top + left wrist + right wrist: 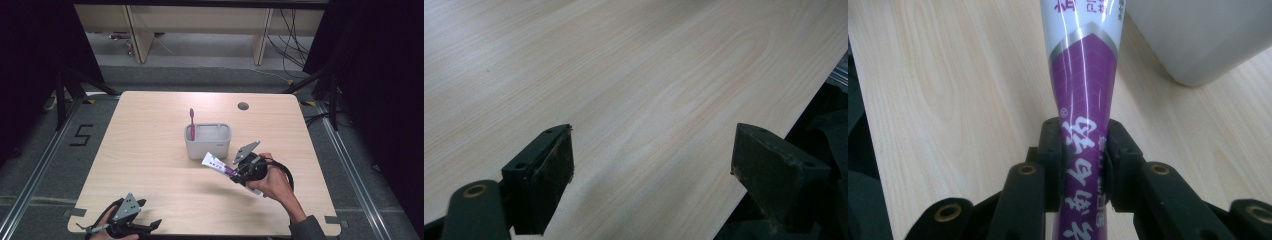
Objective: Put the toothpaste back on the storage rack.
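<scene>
My right gripper (239,172) has its fingers (1050,150) clamped on a toothpaste tube (219,164), white at the far end and purple where the pads press it. In the right gripper view the tube runs straight up between the two black pads, pinched at its purple lower part, with white printed characters showing right at the grip. From the high view I see the tube held off the bench (150,165), slanting from the gripper up and to the left, its white end just beside the front wall of the white holder (208,142). That holder is a rounded rectangular caddy standing near the middle of the bench, and a pink toothbrush (191,124) stands upright in its left compartment. The right hand (274,184) wraps the gripper body from the lower right, the cable looping over it.

My left gripper (150,226) sits at the near edge of the bench on the left, well apart from the holder. In the left gripper view its fingers (544,175) stand wide apart with bare wood between them.
</scene>
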